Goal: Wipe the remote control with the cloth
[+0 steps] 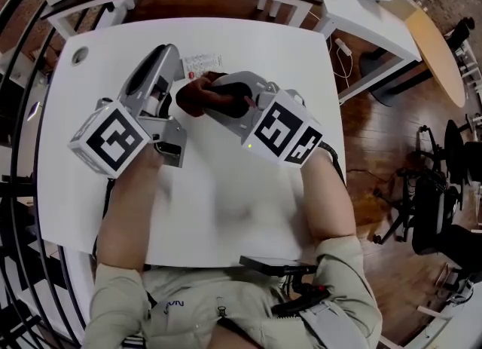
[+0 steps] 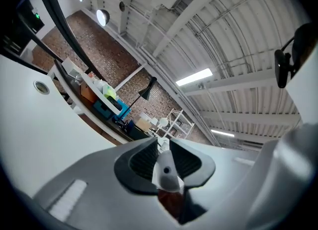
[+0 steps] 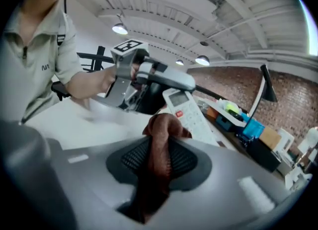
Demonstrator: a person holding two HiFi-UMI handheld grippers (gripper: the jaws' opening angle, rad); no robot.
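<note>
Both claws are busy here. The left gripper (image 1: 177, 65) has its jaws nearly together, pinching the thin edge of the remote control (image 1: 205, 62). That's a flat white plastic slab with a small screen, a red button up top and rows of pale keys. It sits over the far half of the white table (image 1: 248, 46), and in the left gripper view you only get its narrow grey-white end poking out between the ribbed black pads.

The right gripper (image 1: 218, 99) is clamped down on the cloth (image 1: 197, 97), also with just a narrow gap between its jaws. The cloth is a soft, rusty-brown rag, bunched into a crumpled wad that bulges out past the jaw tips, with the rest trailing back through the pads. It hangs over the table's far half too, on the near side of the remote and right up against it. I can't tell if the two are actually touching.

The tabletop itself is smooth matte white with rounded corners.
</note>
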